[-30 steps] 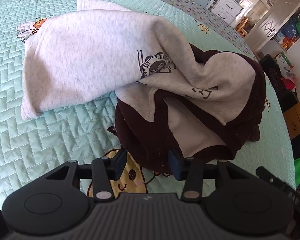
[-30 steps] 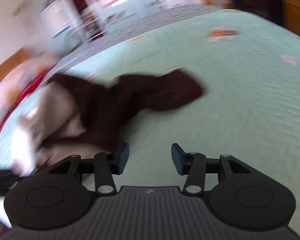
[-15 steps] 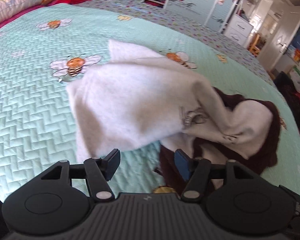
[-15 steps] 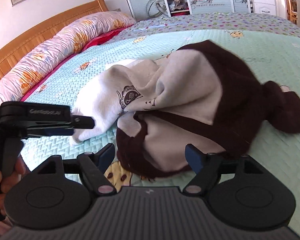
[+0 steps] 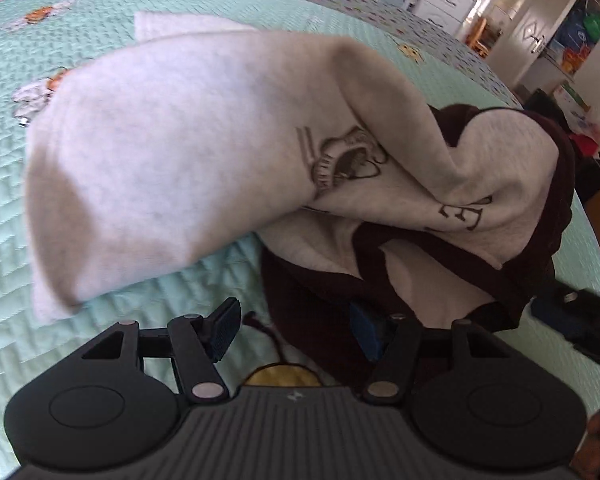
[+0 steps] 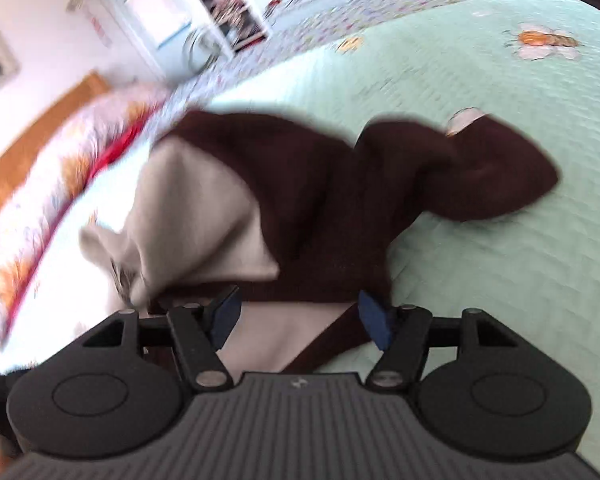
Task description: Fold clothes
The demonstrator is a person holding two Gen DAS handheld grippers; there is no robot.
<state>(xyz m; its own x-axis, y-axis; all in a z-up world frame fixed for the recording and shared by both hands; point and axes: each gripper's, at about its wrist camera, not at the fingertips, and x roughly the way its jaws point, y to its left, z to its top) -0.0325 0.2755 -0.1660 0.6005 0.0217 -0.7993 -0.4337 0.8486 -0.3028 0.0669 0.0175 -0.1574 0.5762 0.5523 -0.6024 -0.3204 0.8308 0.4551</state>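
A crumpled grey and dark brown sweatshirt (image 5: pixel 228 152) with a printed crest lies bunched on the mint quilted bedspread (image 5: pixel 60 320). In the right wrist view the sweatshirt (image 6: pixel 300 200) shows its brown side, one sleeve stretched to the right. My left gripper (image 5: pixel 296 328) is open, low at the near brown edge of the garment, with cloth between its jaws. My right gripper (image 6: pixel 300 316) is open over the garment's near edge, holding nothing.
The bedspread (image 6: pixel 520 140) has bee prints. Pillows (image 6: pixel 40 208) and a wooden headboard (image 6: pixel 32 140) lie along the left in the right wrist view. White drawers (image 5: pixel 444 4) and a doorway stand beyond the bed.
Both grippers have moved in close to the sweatshirt's near edge. The right view has swung and blurred. The jaws stay open.
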